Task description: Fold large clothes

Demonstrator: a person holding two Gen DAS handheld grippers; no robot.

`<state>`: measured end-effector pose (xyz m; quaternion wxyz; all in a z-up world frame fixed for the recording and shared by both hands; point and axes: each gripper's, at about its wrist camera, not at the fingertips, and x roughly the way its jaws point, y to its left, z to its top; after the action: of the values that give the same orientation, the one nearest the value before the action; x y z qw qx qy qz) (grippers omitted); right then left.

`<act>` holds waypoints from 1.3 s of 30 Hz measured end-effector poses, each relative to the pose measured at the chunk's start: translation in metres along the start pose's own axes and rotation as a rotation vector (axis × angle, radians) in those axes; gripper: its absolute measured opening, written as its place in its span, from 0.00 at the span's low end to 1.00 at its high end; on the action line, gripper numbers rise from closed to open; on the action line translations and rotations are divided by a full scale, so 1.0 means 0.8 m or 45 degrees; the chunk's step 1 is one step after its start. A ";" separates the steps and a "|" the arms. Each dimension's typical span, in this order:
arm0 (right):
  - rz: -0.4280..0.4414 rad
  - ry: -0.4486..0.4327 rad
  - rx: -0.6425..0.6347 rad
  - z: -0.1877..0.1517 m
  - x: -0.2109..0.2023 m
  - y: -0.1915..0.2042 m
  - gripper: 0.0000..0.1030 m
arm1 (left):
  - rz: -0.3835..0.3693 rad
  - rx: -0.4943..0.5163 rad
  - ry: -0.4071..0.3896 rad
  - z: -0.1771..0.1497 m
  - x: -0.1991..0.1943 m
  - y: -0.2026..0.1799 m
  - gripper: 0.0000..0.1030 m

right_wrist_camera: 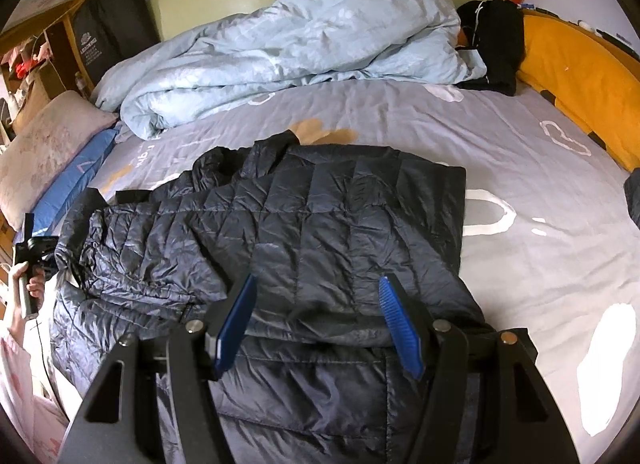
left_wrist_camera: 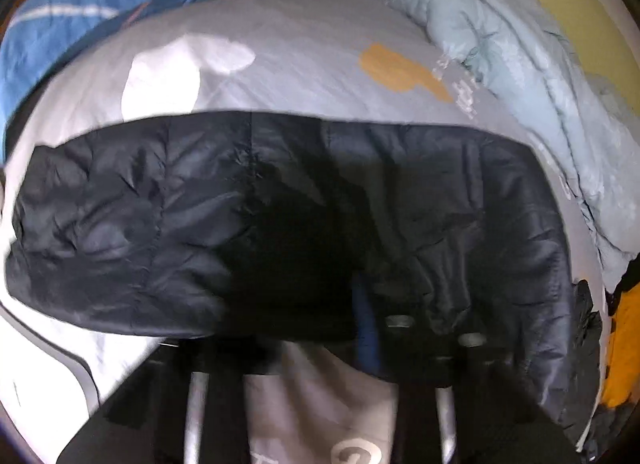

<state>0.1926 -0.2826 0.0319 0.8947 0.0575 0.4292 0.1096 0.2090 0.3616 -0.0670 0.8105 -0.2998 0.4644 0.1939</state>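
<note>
A dark navy quilted jacket (right_wrist_camera: 304,223) lies spread on the grey bed sheet (right_wrist_camera: 520,167), its collar end to the left. In the right wrist view my right gripper (right_wrist_camera: 318,280) hovers just over the jacket's near part, jaws open, and its blue pads (right_wrist_camera: 236,320) grip nothing. The left wrist view shows the jacket (left_wrist_camera: 280,203) filling the middle, its near edge draped over my left gripper (left_wrist_camera: 366,316). That gripper is shut on the edge; only a strip of blue pad shows. A hand holding the left gripper (right_wrist_camera: 28,248) appears at the jacket's left end.
A crumpled light blue duvet (right_wrist_camera: 304,31) lies along the far side of the bed. A pale pillow (right_wrist_camera: 48,143) and a blue one (right_wrist_camera: 80,167) sit at the left. Black clothes (right_wrist_camera: 496,35) and an orange cushion (right_wrist_camera: 580,75) are at the back right.
</note>
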 end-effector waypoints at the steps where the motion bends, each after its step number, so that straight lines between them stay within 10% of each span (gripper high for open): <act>1: 0.003 -0.002 -0.001 0.000 -0.002 0.000 0.60 | -0.057 -0.023 -0.021 0.000 -0.009 -0.001 0.02; 9: -0.005 -0.017 0.035 0.005 -0.006 -0.001 0.60 | -0.602 0.248 -0.398 -0.057 -0.194 -0.111 0.01; 17: -0.020 -0.018 0.009 0.000 -0.006 0.019 0.59 | -0.877 0.617 -0.267 -0.185 -0.228 -0.245 0.02; 28: 0.018 -0.072 0.128 0.019 -0.024 0.027 0.60 | -0.756 0.795 -0.043 -0.273 -0.138 -0.333 0.02; 32: 0.045 -0.074 0.123 0.018 -0.027 0.042 0.60 | -0.581 0.864 -0.097 -0.307 -0.151 -0.328 0.40; 39: 0.034 -0.044 0.095 0.000 -0.026 0.041 0.60 | -0.636 0.844 -0.341 -0.315 -0.245 -0.281 0.68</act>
<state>0.1753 -0.2560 0.0537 0.8977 0.0984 0.4166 0.1044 0.0851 0.0197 0.0741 0.9380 -0.0988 0.3054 -0.1305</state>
